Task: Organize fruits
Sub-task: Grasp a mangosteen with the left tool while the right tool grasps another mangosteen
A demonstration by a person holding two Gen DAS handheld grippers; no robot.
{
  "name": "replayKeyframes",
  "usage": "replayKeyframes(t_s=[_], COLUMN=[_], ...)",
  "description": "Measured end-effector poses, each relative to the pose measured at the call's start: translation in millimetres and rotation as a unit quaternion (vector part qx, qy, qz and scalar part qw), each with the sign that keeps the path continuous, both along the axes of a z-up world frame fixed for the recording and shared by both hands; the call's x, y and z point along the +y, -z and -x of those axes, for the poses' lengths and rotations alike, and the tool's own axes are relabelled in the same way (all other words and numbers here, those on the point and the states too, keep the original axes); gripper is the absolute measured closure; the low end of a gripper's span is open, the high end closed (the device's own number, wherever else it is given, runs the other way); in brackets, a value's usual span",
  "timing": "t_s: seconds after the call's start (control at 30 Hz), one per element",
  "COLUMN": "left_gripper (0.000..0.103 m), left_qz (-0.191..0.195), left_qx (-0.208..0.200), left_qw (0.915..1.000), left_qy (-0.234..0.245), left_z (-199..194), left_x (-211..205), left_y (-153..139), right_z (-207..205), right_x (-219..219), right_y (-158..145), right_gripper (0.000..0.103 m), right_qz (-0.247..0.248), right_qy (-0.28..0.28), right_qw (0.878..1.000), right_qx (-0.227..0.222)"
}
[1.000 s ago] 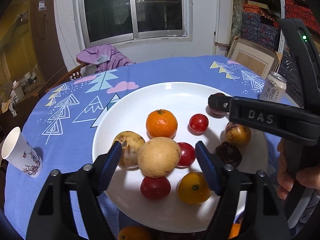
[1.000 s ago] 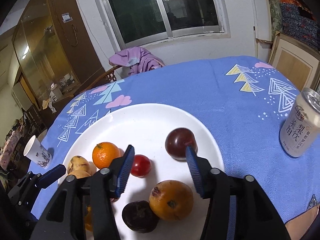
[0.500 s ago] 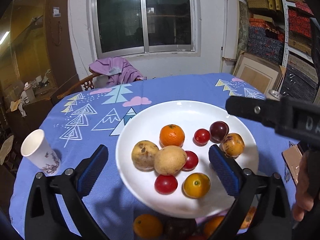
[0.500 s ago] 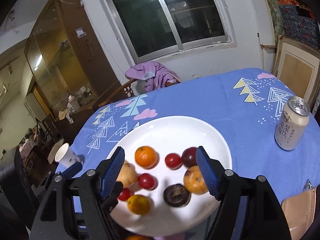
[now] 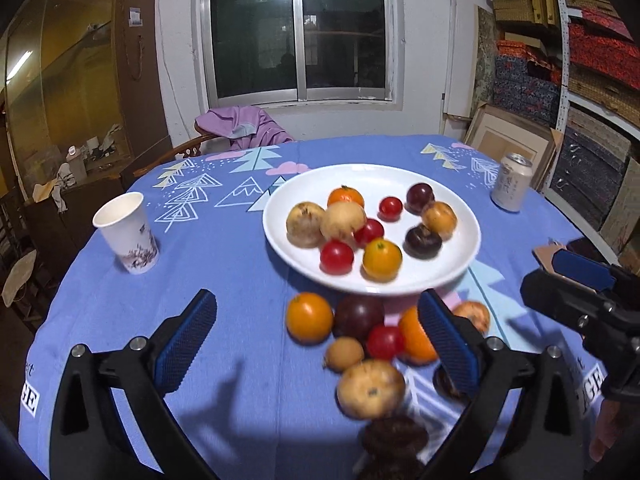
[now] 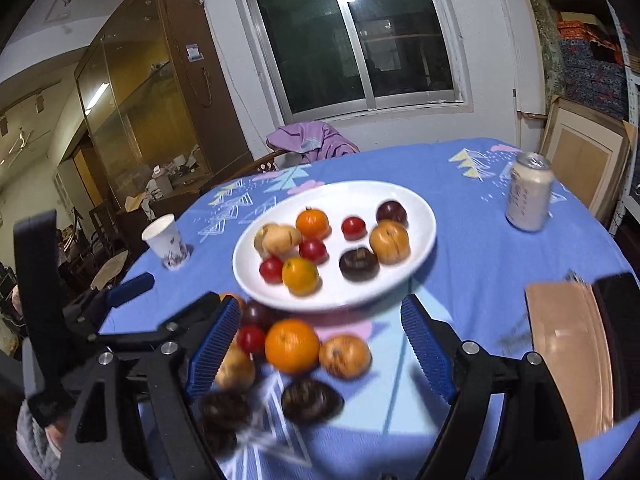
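Behind the right fingers (image 5: 448, 344), an orange (image 5: 416, 340) hides partly.

White plate (image 5: 460, 216), blue tablecloth (image 5: 224, 264) with triangle tree patterns, blue-padded hand-held gripper (image 5: 316, 344).

A blue patterned tablecloth (image 5: 224, 264) covers the table. A white paper cup (image 5: 126, 232) stands upright at left; a silver drink can (image 5: 512, 187) stands upright at right. A purple garment (image 5: 240, 128) drapes a chair beneath the window (image 5: 300, 28).
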State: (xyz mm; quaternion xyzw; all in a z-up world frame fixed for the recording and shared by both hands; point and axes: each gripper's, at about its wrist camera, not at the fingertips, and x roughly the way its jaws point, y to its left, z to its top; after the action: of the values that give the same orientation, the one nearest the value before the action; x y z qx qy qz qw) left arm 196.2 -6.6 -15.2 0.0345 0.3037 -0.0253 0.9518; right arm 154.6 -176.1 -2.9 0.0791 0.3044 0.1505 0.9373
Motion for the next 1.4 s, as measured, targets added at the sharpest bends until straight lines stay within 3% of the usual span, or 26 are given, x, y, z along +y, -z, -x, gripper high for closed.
replayKeyframes(t_s=[0.3, 0.63, 0.8, 0.93, 1.03, 1.2, 1.4], left_gripper=[0.004, 0.004, 0.004, 0.004, 0.004, 0.004, 0.004], left_qz=[-0.036, 0.038, 0.009, 0.011, 0.020, 0.013, -0.009], left_qx=[0.011, 0.068, 0.084, 0.105, 0.122, 0.158, 0.144], left_qw=[0.9991, 0.9944, 0.9877, 0.9832, 0.9841, 0.9861, 0.9891], left_qy=[0.020, 0.072, 0.131, 0.149, 0.127, 0.050, -0.031], left_z=[50, 79, 84, 78, 69, 48, 46], left_x=[-14, 10, -17, -24, -19, 2, 31], left_y=[19, 35, 46, 54, 60, 73, 67], right_z=[27, 18, 18, 20, 20, 19, 18], right_x=[-7, -33, -33, -29, -27, -30, -28], right_y=[12, 15, 15, 15, 16, 16, 19], right_gripper=[0.015, 0.015, 0.015, 0.011, 0.011, 0.011, 0.011], right_qz=[0.001, -0.050, -0.059, -0.057, -0.056, -0.066, -0.061], right_qy=[0.005, 0.038, 0.032, 0.020, 0.016, 0.016, 0.013], right_qw=[1.000, 0.998, 0.997, 0.998, 0.998, 0.997, 0.997], right_qx=[0.003, 0.029, 0.033, 0.031, 0.032, 0.037, 0.045])
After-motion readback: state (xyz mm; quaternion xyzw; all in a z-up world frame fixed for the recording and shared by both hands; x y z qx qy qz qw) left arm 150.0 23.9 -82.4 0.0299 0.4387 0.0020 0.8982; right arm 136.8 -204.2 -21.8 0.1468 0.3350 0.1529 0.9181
